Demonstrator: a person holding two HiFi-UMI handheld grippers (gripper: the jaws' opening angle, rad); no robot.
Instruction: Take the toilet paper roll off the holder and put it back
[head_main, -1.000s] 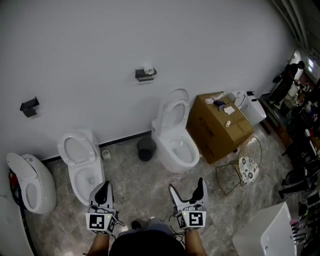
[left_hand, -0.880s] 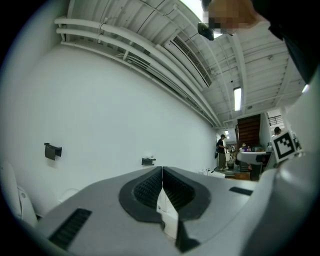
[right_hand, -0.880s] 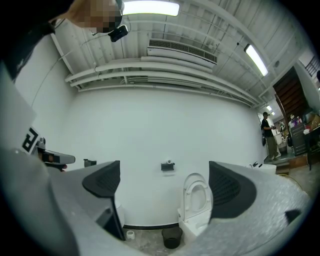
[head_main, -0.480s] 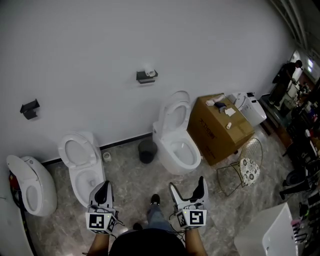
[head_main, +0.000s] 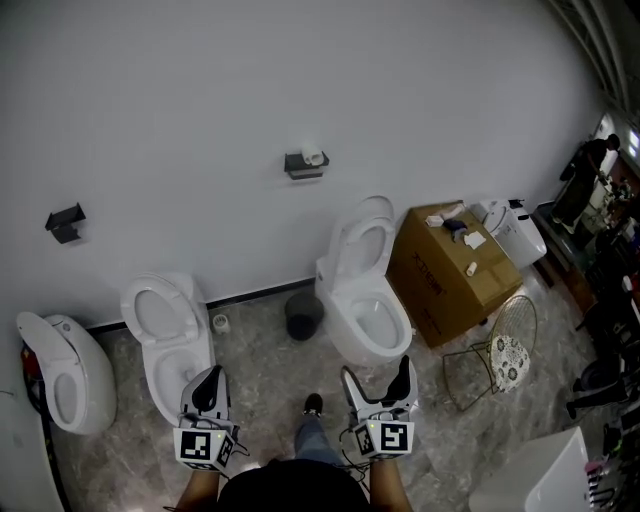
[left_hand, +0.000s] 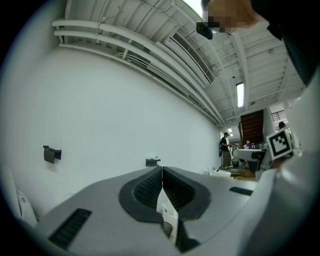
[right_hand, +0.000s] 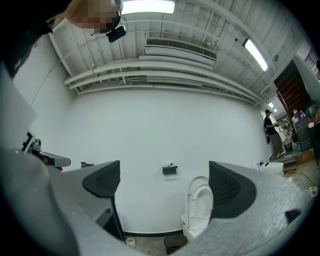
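A black holder (head_main: 304, 166) is fixed on the white wall, with a small white toilet paper roll (head_main: 314, 156) resting on top of it. The same holder (right_hand: 170, 170) shows in the right gripper view, far ahead between the jaws, and as a small dark shape (left_hand: 153, 162) in the left gripper view. Both grippers are low in the head view, far from the wall. My left gripper (head_main: 208, 387) is shut with nothing in it. My right gripper (head_main: 376, 381) is open and holds nothing.
A white toilet (head_main: 366, 290) stands under the holder, with a dark bin (head_main: 304, 314) to its left. Two more toilets (head_main: 172, 335) stand further left. A cardboard box (head_main: 450, 270) and a wire chair (head_main: 500, 345) are at the right. A second black holder (head_main: 65, 222) is on the left wall.
The view has shifted: wall, holder and toilets sit lower and further right in the head view. A foot has appeared between the grippers. The grippers keep their pose.
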